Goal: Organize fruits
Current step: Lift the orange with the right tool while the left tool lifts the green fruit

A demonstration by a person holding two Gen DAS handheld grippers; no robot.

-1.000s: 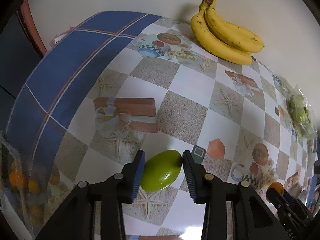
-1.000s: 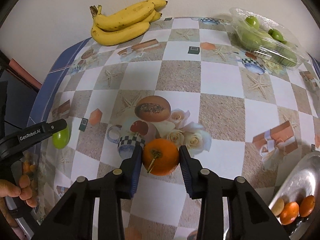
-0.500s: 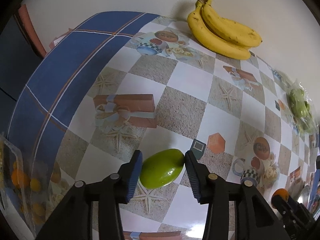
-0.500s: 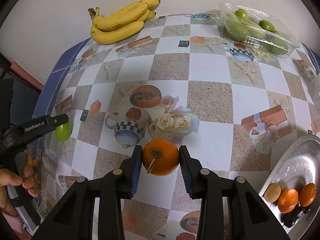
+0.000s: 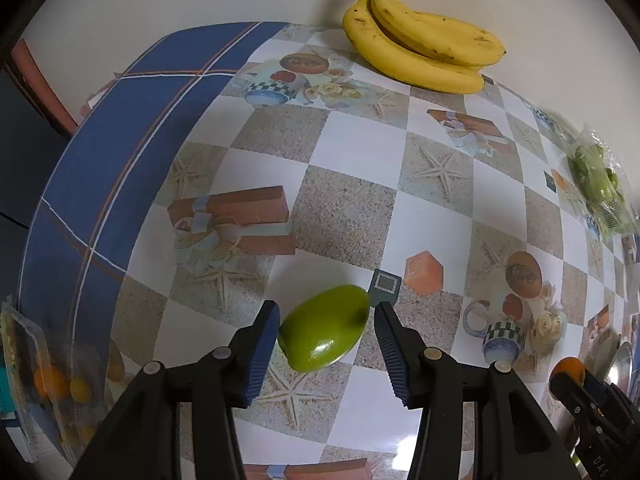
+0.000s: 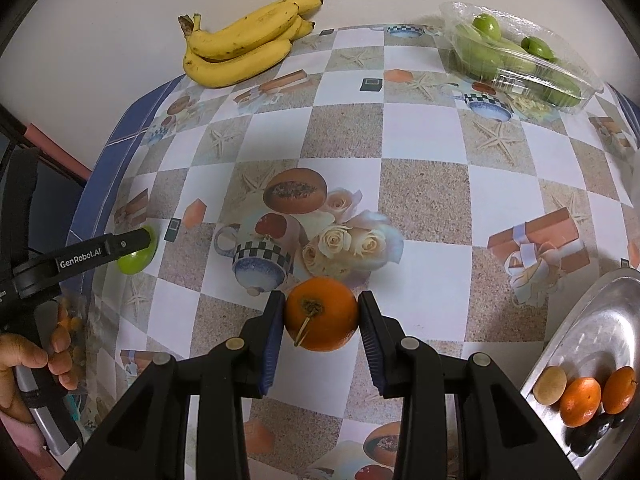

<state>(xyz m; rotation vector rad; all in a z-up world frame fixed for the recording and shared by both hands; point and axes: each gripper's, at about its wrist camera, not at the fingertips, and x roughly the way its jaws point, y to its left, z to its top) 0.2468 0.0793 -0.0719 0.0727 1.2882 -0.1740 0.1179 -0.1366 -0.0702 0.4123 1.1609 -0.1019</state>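
Beside bananas, right tool grips orange; left tool loosely brackets green fruit.

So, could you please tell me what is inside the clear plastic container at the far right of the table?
The clear plastic container holds green fruits, two poking above the others. How many lie beneath is unclear through the crinkled plastic.

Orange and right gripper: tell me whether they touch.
Touching. The right wrist view shows the orange pinched between the right gripper pads, no gap either side.
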